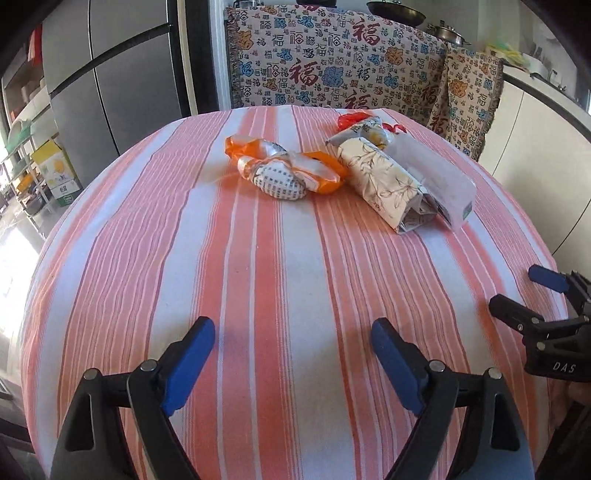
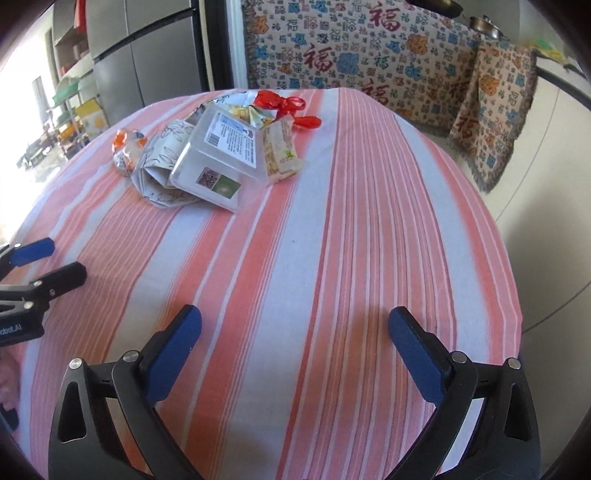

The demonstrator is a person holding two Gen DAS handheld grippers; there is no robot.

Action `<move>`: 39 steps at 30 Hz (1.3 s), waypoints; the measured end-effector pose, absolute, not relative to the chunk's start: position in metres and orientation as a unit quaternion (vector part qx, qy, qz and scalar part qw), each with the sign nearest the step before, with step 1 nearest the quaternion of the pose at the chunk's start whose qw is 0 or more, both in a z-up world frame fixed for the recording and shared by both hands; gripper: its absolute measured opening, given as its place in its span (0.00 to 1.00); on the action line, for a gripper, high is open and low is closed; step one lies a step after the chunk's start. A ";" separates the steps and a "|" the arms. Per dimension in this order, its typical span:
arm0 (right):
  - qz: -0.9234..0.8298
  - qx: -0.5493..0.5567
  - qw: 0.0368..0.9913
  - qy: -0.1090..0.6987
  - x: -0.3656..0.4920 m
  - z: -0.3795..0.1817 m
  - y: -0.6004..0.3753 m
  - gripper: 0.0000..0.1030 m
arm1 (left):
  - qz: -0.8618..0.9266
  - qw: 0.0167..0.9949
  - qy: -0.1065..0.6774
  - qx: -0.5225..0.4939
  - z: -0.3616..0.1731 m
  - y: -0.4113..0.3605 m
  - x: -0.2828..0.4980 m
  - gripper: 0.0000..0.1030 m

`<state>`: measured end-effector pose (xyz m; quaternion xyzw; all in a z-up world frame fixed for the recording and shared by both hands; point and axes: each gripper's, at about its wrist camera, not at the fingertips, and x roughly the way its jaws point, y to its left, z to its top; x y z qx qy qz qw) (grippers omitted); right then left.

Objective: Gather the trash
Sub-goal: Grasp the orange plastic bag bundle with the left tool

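Trash lies at the far end of a pink-striped table point(image 1: 258, 280). An orange and silver crumpled wrapper point(image 1: 284, 168) lies at the middle. A floral paper pack point(image 1: 384, 181), a clear plastic box point(image 2: 214, 162) with labels, a small yellow carton point(image 2: 282, 151) and red plastic scraps point(image 2: 286, 103) lie beside it. My left gripper point(image 1: 293, 332) is open and empty above the near table. My right gripper point(image 2: 295, 321) is open and empty, to the right of the left one point(image 2: 48, 258); it shows in the left wrist view point(image 1: 517, 291).
A patterned cloth point(image 1: 332, 66) covers furniture behind the table. A grey fridge point(image 1: 110, 81) and shelves point(image 1: 22, 147) stand at the left. White cabinets point(image 1: 535, 147) run along the right. Pans point(image 1: 399, 11) sit on top at the back.
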<state>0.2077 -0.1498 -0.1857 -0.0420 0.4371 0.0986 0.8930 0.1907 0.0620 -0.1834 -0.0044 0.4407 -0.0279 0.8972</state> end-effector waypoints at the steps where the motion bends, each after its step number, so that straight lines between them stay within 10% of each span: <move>1: 0.097 -0.045 0.894 0.436 0.209 -0.185 -0.148 0.99 | -0.028 0.897 0.441 -0.017 -0.178 0.067 0.196 0.86; 16: 0.092 -0.048 0.895 0.433 0.207 -0.184 -0.148 0.99 | 0.077 0.869 0.477 -0.111 -0.179 0.077 0.338 0.86; 20: 0.093 -0.045 0.896 0.432 0.208 -0.183 -0.148 0.99 | 0.012 0.880 0.467 -0.083 -0.169 0.079 0.319 0.60; 39: 0.087 -0.049 0.896 0.433 0.206 -0.183 -0.147 0.99 | -0.103 0.876 0.467 0.061 -0.185 0.071 0.220 0.74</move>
